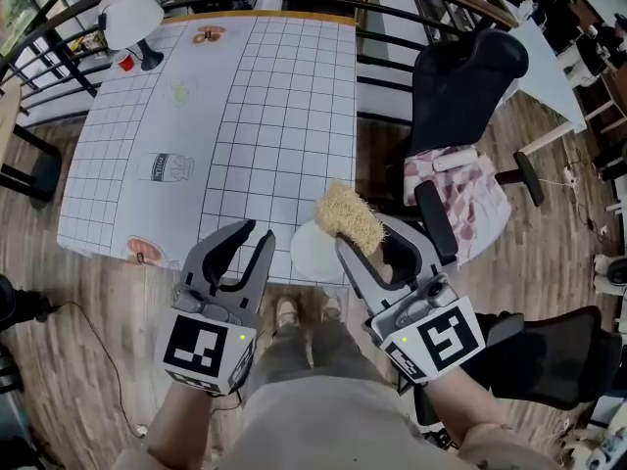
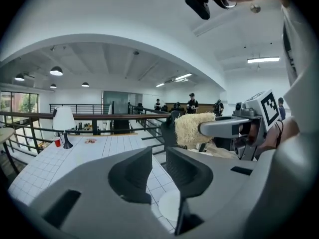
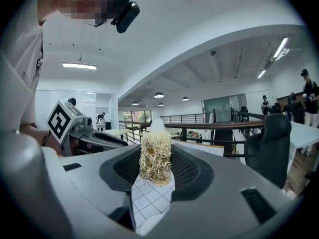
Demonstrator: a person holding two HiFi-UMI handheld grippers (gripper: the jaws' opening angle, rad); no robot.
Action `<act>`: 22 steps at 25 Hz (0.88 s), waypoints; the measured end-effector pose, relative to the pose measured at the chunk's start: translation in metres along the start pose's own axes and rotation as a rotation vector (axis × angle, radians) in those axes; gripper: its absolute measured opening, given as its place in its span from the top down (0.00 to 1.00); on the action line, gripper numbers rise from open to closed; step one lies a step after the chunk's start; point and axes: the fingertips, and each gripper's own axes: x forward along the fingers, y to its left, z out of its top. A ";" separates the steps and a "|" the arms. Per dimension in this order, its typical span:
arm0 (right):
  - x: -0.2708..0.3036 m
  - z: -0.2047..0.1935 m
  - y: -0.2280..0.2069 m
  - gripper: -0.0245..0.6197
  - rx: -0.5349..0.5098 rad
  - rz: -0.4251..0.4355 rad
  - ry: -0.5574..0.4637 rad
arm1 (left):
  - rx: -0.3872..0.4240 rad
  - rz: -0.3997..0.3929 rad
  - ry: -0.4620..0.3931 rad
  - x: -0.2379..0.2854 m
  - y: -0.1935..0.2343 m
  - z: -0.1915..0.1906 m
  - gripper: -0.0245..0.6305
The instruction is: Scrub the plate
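A small white plate [image 1: 312, 253] lies at the near edge of the grid-patterned table [image 1: 245, 116]; it also shows low in the left gripper view as the plate [image 2: 168, 206] and in the right gripper view as the plate [image 3: 149, 226]. My right gripper [image 1: 364, 235] is shut on a straw-coloured loofah scrubber [image 1: 348, 216], held above and just right of the plate. The scrubber [image 3: 155, 157] stands upright between the jaws of the right gripper [image 3: 156, 159]. My left gripper [image 1: 257, 236] hovers left of the plate, open and empty; a gap shows between the jaws of the left gripper [image 2: 159, 156].
A black office chair [image 1: 460, 76] with a pink-and-white cloth [image 1: 465, 194] on its seat stands right of the table. A white lamp [image 1: 130, 18] and a red cup [image 1: 124, 62] sit at the table's far left. A railing runs behind. The person's feet [image 1: 304, 311] are below the table edge.
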 end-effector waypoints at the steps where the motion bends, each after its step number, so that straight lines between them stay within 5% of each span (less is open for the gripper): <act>1: 0.004 -0.011 -0.003 0.72 0.008 0.003 0.019 | -0.004 -0.003 0.026 0.007 0.000 -0.013 0.84; 7: 0.030 -0.084 -0.012 0.72 0.042 0.038 0.138 | -0.035 -0.027 0.213 0.044 -0.002 -0.098 0.82; 22: 0.067 -0.240 -0.016 0.72 0.108 0.081 0.356 | -0.264 -0.085 0.505 0.095 -0.017 -0.276 0.80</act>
